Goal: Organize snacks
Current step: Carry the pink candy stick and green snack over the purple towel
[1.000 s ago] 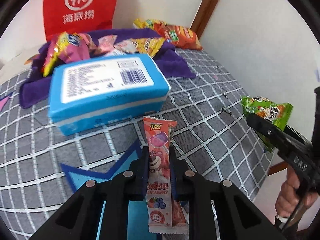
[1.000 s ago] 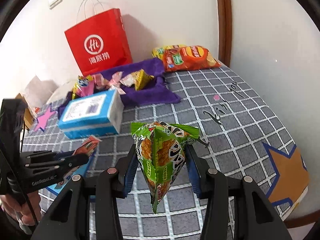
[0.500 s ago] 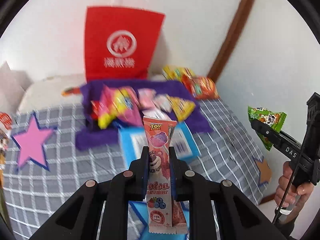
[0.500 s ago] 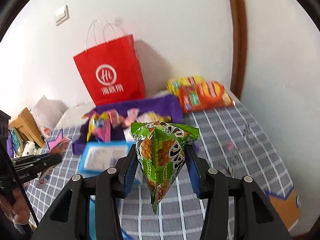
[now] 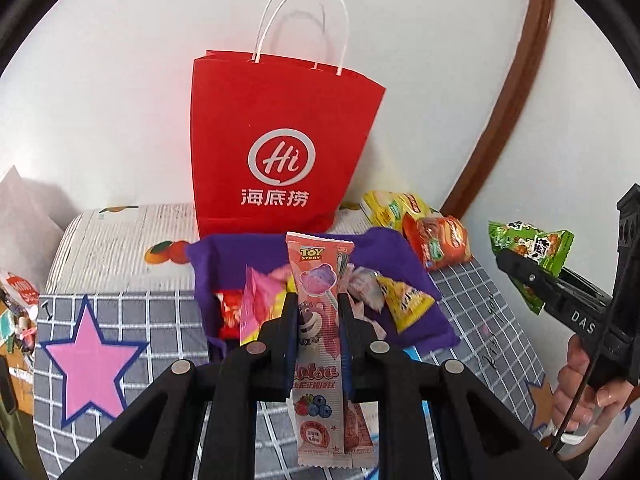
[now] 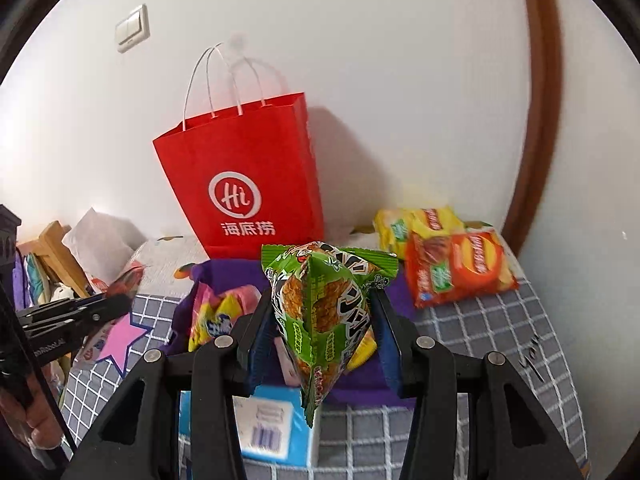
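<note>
My left gripper (image 5: 318, 312) is shut on a tall pink Toy Story lollipop packet (image 5: 318, 280), held upright in the air. My right gripper (image 6: 322, 312) is shut on a green triangular snack pack (image 6: 320, 304); that pack also shows at the right of the left wrist view (image 5: 532, 252). A red paper bag (image 5: 280, 148) with white handles stands upright against the wall, beyond both grippers; it also shows in the right wrist view (image 6: 244, 184). Several loose snacks lie on a purple cloth (image 5: 384, 248) in front of the bag.
A blue and white box (image 6: 272, 428) lies below my right gripper. Orange and yellow chip bags (image 6: 456, 264) lie at the back right near a brown door frame (image 6: 536, 120). The grey checked cover has a pink star (image 5: 90, 360) at the left. Clutter sits at the far left edge.
Both grippers have risen and tilted up, still holding their snacks. The red bag now fills the middle of both views, and the blue box has dropped below.
</note>
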`<state>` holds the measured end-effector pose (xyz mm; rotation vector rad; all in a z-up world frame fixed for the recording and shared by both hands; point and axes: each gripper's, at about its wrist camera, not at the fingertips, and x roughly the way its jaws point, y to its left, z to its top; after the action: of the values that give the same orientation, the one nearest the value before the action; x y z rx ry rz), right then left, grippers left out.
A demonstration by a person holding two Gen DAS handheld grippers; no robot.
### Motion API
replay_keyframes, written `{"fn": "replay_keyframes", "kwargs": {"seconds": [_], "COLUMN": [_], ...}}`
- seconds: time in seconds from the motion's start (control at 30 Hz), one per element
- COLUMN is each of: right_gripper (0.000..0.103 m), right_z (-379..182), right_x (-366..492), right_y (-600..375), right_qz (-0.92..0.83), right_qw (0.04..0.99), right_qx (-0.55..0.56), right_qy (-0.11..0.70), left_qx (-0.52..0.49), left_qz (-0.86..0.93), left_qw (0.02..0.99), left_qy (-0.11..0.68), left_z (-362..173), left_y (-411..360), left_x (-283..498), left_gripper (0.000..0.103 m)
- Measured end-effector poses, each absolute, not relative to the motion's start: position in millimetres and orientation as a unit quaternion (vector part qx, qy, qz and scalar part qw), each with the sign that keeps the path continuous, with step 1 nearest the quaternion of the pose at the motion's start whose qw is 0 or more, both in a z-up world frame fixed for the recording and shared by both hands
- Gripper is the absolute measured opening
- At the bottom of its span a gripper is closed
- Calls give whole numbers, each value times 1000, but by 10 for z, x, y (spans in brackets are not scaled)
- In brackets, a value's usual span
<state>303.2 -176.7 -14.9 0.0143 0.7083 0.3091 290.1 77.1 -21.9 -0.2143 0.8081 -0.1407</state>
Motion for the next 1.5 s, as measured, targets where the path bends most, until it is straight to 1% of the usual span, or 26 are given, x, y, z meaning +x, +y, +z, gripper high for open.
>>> {"fn": "replay_keyframes", "kwargs": {"seconds": [0.13,0.3,0.4,0.53,0.6,0.83,1.03,1.2,1.5], "right_gripper": [46,46,46,46,46,46,46,46,46], "right_z": [-174,-234,-381,-629,-737,-907,-1029,-1143,-1436], "right_x": [3312,3604,3733,3858,3948,4051,4105,4130,4157], "right_y": [-1587,-1398,-1331,-1325,-1308,-1360,-1320,-1239,-971], "right_qz": [168,192,199,204,198,195,199,206,210], "right_qw": [920,913,908,901,893,882,868,856,830], "right_qx": [4,13,9,8,-3,-12,-18,-17,-48], "right_qy": [354,359,368,383,403,429,455,474,515], "left_qx": [-119,-104,-109,-114,-122,-132,-122,-134,-140], "left_qz": [-68,-61,-54,-48,-44,-36,-37,-39,-24], "left_qw": [911,916,914,902,897,887,883,883,883], "left_qy": [390,383,387,413,423,442,451,449,448], "left_z": [-209,-228,-330,-532,-607,-748,-824,-822,-830], "left_y": [787,731,768,829,878,931,887,932,1005], "left_x": [3160,3372,3471,3605,3646,3719,3754,3760,3748], "left_gripper": [17,17,17,17,17,17,17,17,17]}}
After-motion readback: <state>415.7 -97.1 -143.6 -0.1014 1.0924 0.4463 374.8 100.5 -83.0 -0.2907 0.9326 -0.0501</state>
